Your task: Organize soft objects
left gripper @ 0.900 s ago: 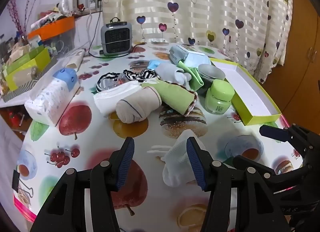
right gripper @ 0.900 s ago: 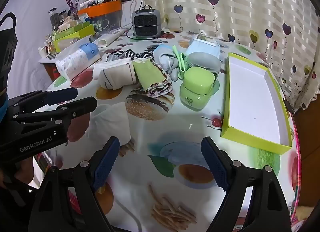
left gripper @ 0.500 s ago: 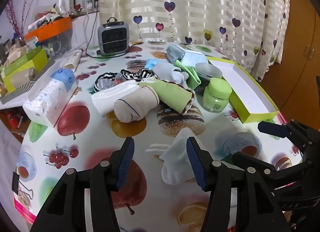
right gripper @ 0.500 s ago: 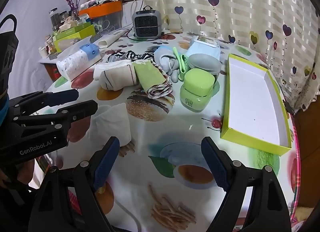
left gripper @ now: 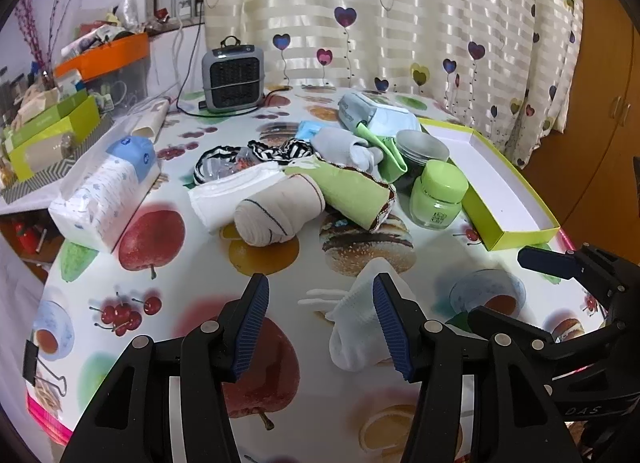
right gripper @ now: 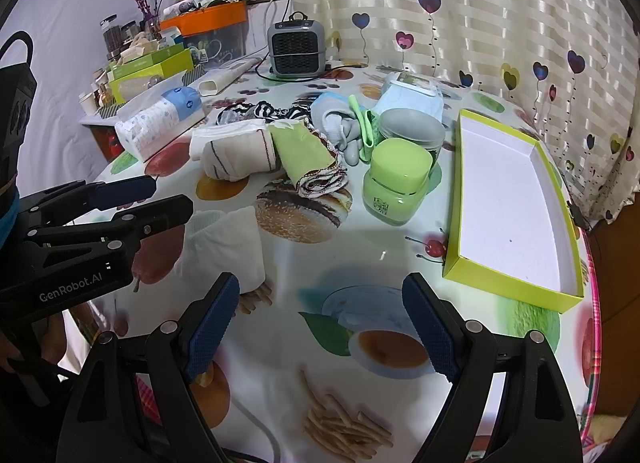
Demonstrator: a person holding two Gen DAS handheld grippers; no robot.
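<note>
Where claw [left gripper: 320, 327] gapes: sock [left gripper: 356, 327] beside.

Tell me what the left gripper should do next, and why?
Probably slide the open left gripper slightly right, then close on the small white fabric sock. The sock lies flat on the fruit-print tablecloth beside its right finger, not between the fingers.

In the right wrist view, "GenRobot.AI" stands in white letters on the black body of the left gripper [right gripper: 132, 199], at the left edge of the frame. In the left wrist view, faint letters "DAS" show on the black body of the right gripper [left gripper: 516, 287], at the lower right. The green jar [right gripper: 398, 183] carries a small dark label, too small to read.
</note>
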